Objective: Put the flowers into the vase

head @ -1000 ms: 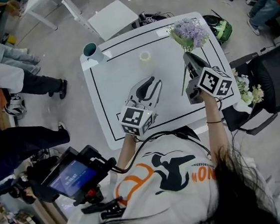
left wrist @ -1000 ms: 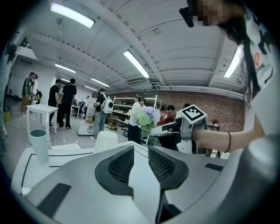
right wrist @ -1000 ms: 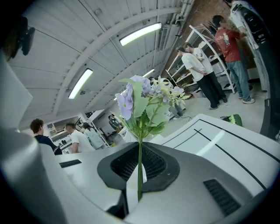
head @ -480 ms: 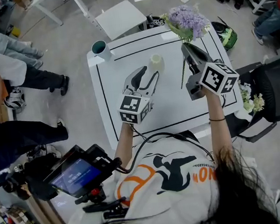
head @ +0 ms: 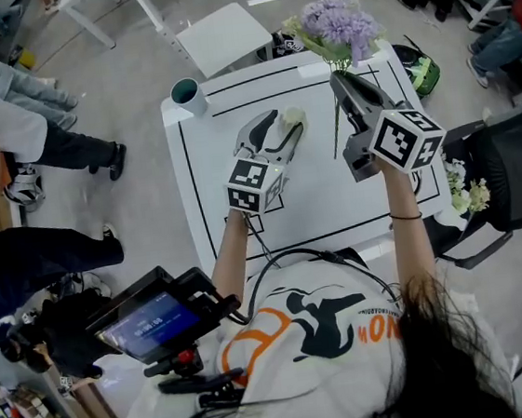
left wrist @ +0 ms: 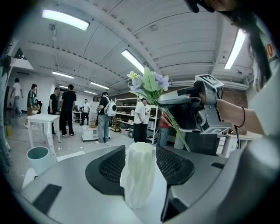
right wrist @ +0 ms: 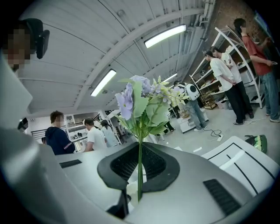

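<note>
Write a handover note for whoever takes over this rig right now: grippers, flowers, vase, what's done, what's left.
Left hand-held gripper: jaws opening, with the vase standing between them on the table, not gripped.
Right hand-held gripper: shut on the stem of the flowers, which are held up off the table, clear of the vase.
Done: flowers in hand.
Left: lower the stem into the vase, then release.
</note>
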`<state>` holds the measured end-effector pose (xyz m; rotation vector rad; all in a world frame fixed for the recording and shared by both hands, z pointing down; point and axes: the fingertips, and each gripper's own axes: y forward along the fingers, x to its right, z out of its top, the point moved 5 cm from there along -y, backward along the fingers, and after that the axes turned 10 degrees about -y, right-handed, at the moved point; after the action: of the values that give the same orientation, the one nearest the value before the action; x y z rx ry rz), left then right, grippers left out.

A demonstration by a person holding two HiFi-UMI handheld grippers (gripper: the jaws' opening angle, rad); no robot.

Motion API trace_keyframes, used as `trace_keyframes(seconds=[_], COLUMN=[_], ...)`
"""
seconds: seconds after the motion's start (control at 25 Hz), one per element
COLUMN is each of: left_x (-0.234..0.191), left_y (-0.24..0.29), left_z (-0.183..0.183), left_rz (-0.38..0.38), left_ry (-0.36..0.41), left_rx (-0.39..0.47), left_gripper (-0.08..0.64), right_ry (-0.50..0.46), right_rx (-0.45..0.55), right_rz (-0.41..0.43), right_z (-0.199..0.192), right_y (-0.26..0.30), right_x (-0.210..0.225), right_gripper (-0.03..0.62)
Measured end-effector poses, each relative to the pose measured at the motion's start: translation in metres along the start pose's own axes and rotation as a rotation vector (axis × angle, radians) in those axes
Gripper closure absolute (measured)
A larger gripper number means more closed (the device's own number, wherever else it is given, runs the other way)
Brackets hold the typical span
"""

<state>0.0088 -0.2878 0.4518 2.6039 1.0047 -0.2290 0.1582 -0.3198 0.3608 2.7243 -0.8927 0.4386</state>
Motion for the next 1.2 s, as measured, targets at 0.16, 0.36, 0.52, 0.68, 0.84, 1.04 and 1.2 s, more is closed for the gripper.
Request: trace_keyframes(seconds=[0.16, 0.36, 0.52, 0.68, 0.84, 1.04, 1.2], left_x=[-0.001, 0.001, -0.002, -0.005, -0.004, -0.006, -0.007], left_y=[0.004, 0.007, 0.008, 0.008, 0.009, 0.013, 0.013], left_z=[0.000, -0.002, -0.001, -0.001, -0.003, -0.005, -0.005], left_rz=[-0.004, -0.019, -0.014, -0.016, -0.019, -0.014, -0.013], left_ry=[0.022, 0.030, 0.019, 0.024, 0.039, 0.031, 0.023], left_rx=[-0.015, -0.029, -0.022, -0.020, -0.029, -0.029, -0.030], left_gripper=[0.331, 0.331, 0.333, 0.333, 0.333, 0.333, 0.333], right_ry=[-0.012, -0.031, -0.050, -0.054, -0.073, -0.125, -0.152], right_rx=[0.019, 0.060, 0.078, 0.117, 0.165, 0.213, 0.248], right_rz=[0.016, 0.042, 0.066, 0.075, 0.088, 0.129, 0.161], right_z=[0.011, 0.031, 0.045, 0.058, 0.063, 0.062, 0.056], right_y=[0.005, 0.008, 0.015, 0.022, 0.028, 0.041, 0.046], right_x=[-0.008, -0.019, -0.025, -0.032, -0.038, -0.044, -0.052], right_gripper=[0.571, 0.571, 0.571, 0.571, 0.571, 0.571, 0.571])
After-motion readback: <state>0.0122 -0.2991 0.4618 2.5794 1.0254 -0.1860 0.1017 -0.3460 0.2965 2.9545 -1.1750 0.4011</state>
